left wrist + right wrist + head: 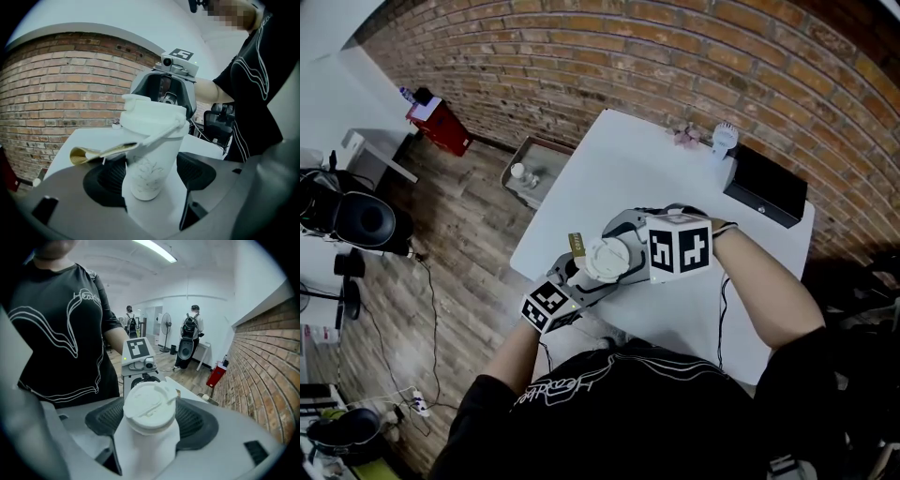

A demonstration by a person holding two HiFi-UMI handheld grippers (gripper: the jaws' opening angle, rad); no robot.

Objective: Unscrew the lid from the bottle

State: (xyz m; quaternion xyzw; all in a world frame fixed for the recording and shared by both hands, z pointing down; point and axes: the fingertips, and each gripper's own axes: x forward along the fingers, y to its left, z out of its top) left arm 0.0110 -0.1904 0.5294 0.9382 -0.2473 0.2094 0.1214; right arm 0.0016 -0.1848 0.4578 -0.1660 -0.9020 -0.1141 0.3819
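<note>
The left gripper (149,180) clamps the bottle (151,150). The right gripper (151,423) pinches the lid (150,404) between its pads. Unscrewing seems under way, and the next move likely calls for another twist.

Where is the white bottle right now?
Centre of the head view, by the table's near edge: the white bottle is held in the left gripper, with the right gripper's jaws on its lid.
</note>
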